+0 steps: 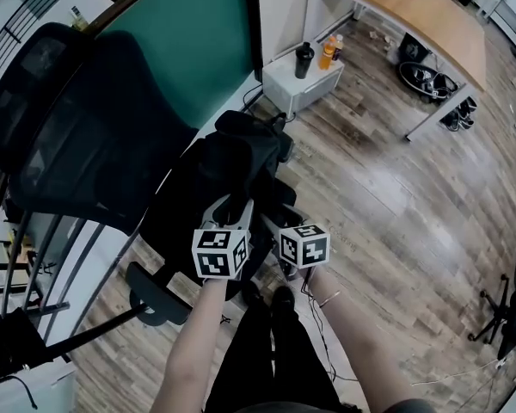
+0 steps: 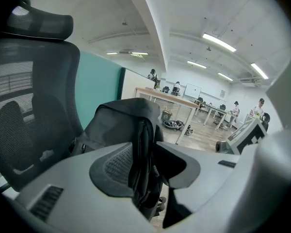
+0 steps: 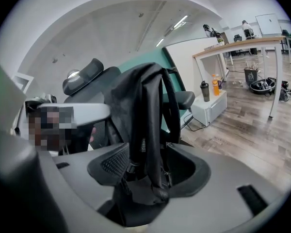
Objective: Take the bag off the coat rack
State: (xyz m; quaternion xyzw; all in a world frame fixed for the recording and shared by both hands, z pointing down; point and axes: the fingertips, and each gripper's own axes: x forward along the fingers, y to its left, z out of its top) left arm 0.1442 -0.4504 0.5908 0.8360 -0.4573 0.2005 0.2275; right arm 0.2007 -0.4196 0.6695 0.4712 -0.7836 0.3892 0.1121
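**Spotter:** Two grippers, and you had both of them at the black bag [image 1: 232, 166] at once. It sat straight ahead of your jaws, slumped against the black mesh chair [image 1: 77, 119] (on its seat, as far as black on black let me tell).

**Operator:** Was my left gripper clamped on it?

**Spotter:** No. Your left gripper [image 2: 144, 152] stood with its jaws parted. A folded edge of the bag ran upright between them, close along the left pad [image 2: 117, 163], and there was a clear gap on the other side. You weren't squeezing anything.

**Operator:** And the right one?

**Spotter:** Much the same. Your right gripper [image 3: 148, 152] was parted too, and the bag's shoulder straps [image 3: 155, 110] hung down through the gap between its jaws. They were loose, not pinched (there was room beside them on the right jaw's side).

**Operator:** What else was around me?

**Spotter:** Past the bag, ahead of your right gripper and well off, a small white cabinet [image 1: 303, 83] stood on the wooden floor [image 1: 396, 205]. It had a dark bottle [image 1: 304, 59] and an orange one [image 1: 328, 52] on top. A light wooden desk [image 1: 413, 11] stood farther off again. The chair's backrest rose to the left of your left gripper, with a teal panel [image 1: 198, 33] behind it.
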